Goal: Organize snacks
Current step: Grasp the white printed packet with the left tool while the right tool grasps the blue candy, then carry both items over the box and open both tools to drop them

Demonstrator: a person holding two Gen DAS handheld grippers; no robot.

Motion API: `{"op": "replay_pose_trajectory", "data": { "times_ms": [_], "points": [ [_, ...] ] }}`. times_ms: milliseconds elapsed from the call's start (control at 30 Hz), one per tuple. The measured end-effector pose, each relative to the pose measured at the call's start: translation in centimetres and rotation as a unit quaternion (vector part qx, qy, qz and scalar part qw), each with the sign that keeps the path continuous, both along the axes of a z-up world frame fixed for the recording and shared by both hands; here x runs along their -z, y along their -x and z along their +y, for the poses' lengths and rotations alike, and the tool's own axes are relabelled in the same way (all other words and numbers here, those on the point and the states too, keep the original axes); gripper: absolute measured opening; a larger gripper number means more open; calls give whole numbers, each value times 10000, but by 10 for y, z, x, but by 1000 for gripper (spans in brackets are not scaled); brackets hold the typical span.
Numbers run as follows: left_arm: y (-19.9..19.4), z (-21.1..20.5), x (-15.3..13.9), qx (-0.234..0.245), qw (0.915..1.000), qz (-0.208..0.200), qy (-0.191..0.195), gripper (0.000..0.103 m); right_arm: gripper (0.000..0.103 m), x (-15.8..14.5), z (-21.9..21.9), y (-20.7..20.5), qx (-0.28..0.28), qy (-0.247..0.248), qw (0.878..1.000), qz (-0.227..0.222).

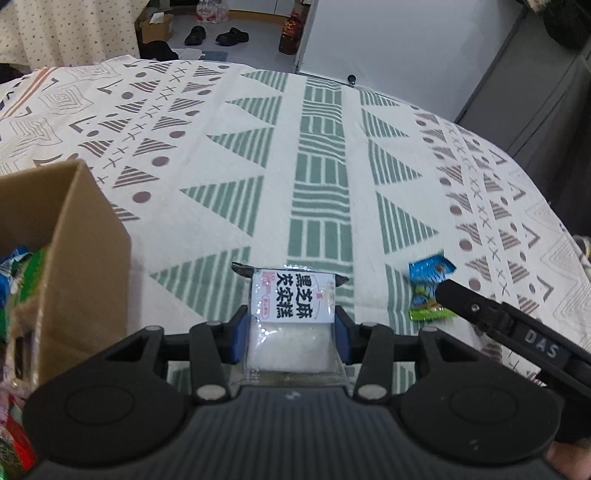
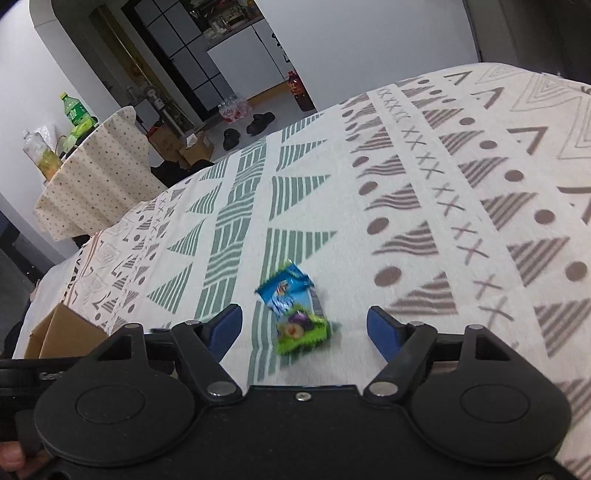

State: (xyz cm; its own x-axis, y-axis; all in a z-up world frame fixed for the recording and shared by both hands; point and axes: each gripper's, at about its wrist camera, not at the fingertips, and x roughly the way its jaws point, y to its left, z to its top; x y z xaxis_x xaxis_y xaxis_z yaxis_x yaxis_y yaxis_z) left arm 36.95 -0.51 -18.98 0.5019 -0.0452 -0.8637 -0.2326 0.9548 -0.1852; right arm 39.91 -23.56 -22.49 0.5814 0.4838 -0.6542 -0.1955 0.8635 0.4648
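Observation:
My left gripper (image 1: 291, 328) is shut on a clear-wrapped white cake snack (image 1: 291, 314) with a white label in black characters; its blue pads press both sides. A cardboard box (image 1: 74, 236) holding several snack packets stands just to its left. A blue and green candy packet (image 2: 295, 306) lies flat on the patterned cloth, between the spread blue fingers of my right gripper (image 2: 304, 325), which is open and not touching it. In the left wrist view the same packet (image 1: 428, 288) lies at the right, with a black finger (image 1: 465, 301) of the right gripper over its lower edge.
The table carries a cream cloth (image 2: 443, 184) with green and brown patterns. The box's corner (image 2: 59, 332) shows at the left in the right wrist view. Beyond the table's far edge are shoes (image 1: 216, 35), a small carton (image 1: 155, 26) and a second draped table (image 2: 96, 177) with bottles.

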Motion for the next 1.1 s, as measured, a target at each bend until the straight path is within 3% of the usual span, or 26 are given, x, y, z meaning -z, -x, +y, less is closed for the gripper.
{"op": "replay_pose_trajectory", "data": {
  "times_ms": [200, 233, 267, 300, 600, 1100],
  "points": [
    [2, 8, -6, 24, 10000, 21, -32, 45, 65, 8, 16, -12, -37, 109, 9999, -65],
    [3, 9, -6, 19, 10000, 20, -27, 45, 55, 9, 19, -13, -77, 137, 9998, -78],
    [4, 10, -7, 11, 10000, 20, -29, 45, 35, 9, 21, -14, -136, 151, 9998, -53],
    [5, 11, -7, -9, 10000, 22, -22, 45, 32, 11, 22, -16, -207, 173, 9996, 62],
    [25, 17, -26, -176, 9998, -62, 18, 45, 30, -15, 16, 11, -255, 43, 9997, 28],
    [81, 37, -87, -314, 9977, -544, 251, 45, 26, -82, 16, 62, -210, -3, 9992, -337]
  ]
}}
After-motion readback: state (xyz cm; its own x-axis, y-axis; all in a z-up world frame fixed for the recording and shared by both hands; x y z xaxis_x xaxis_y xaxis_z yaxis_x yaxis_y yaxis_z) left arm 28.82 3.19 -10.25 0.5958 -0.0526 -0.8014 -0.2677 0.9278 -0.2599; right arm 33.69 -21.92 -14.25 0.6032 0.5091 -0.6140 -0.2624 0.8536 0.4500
